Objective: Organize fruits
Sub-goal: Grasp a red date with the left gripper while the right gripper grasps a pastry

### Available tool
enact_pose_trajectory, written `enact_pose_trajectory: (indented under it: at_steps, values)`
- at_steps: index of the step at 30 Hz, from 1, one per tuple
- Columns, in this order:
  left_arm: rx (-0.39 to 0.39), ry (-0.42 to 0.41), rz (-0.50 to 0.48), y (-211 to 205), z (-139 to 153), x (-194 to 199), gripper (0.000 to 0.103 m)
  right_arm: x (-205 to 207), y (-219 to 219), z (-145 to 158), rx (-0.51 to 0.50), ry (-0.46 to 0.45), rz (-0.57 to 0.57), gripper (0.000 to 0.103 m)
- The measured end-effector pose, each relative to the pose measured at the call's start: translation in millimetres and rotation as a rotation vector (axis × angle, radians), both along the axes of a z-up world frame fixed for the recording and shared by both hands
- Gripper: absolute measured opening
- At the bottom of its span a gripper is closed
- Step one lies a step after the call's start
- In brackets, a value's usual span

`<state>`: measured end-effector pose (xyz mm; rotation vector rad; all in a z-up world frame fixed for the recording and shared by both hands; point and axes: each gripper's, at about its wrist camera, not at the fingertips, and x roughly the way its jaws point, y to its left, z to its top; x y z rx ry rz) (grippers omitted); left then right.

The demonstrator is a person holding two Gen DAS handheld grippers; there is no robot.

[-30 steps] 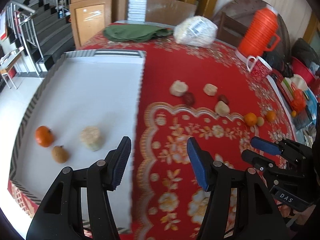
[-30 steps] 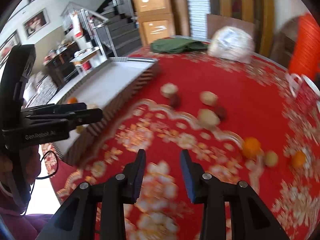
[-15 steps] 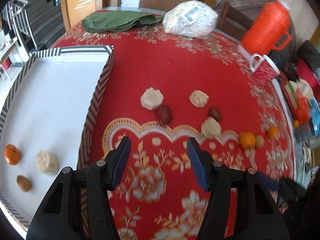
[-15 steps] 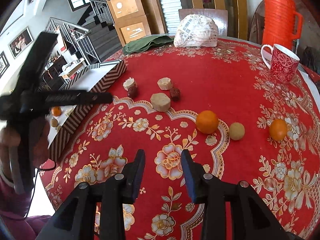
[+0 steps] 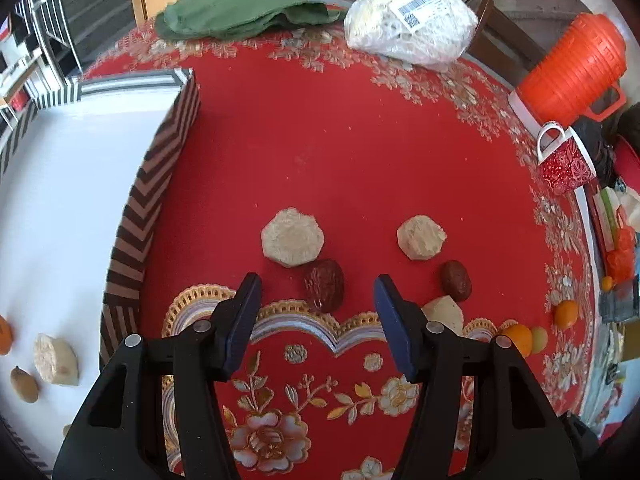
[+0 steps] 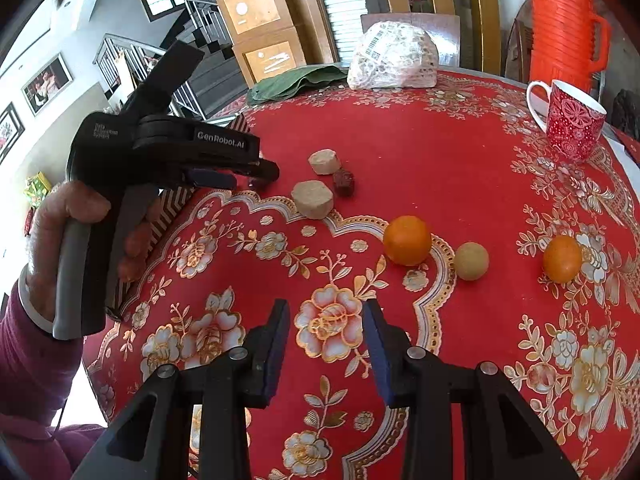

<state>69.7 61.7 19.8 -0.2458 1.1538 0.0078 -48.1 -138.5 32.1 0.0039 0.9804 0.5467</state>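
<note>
My left gripper (image 5: pixel 316 284) hangs over the red tablecloth, its jaws closing. A dark red date (image 5: pixel 324 286) lies between its fingertips, and the pads do not touch it. A beige hexagonal piece (image 5: pixel 292 236) sits just beyond, with another beige piece (image 5: pixel 421 237) and a second date (image 5: pixel 456 283) to the right. The white tray (image 5: pixel 136 220) at the left holds a beige piece (image 5: pixel 54 358) and a brown fruit (image 5: pixel 24 378). My right gripper (image 6: pixel 326 312) is open and empty over the floral pattern. An orange (image 6: pixel 407 240), a pale round fruit (image 6: pixel 471 261) and another orange (image 6: pixel 562 258) lie ahead of it.
An orange thermos jug (image 5: pixel 576 68) and a red patterned mug (image 5: pixel 564 160) stand at the table's right edge. At the back lie a bagged white bundle (image 5: pixel 412 20) and a green cloth (image 5: pixel 240 16). A hand in a maroon sleeve (image 6: pixel 28 360) holds the left gripper.
My left gripper has moved from beside the tray out over the tablecloth and lower, up to the date, and its jaws have narrowed a little. The right gripper has drifted slightly.
</note>
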Motion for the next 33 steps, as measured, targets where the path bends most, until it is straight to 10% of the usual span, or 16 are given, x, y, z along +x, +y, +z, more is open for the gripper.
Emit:
enact_pose_trajectory:
  at_steps: [5,33]
  values:
    - [0.016,-0.004,-0.018,2,-1,-1,0.020,5,-4,-2,-0.006,0.013,-0.014,0.036]
    - [-0.018,-0.092,-0.095,31,24,-82,0.020,75,88,-17,-0.107,-0.006,0.065,0.032]
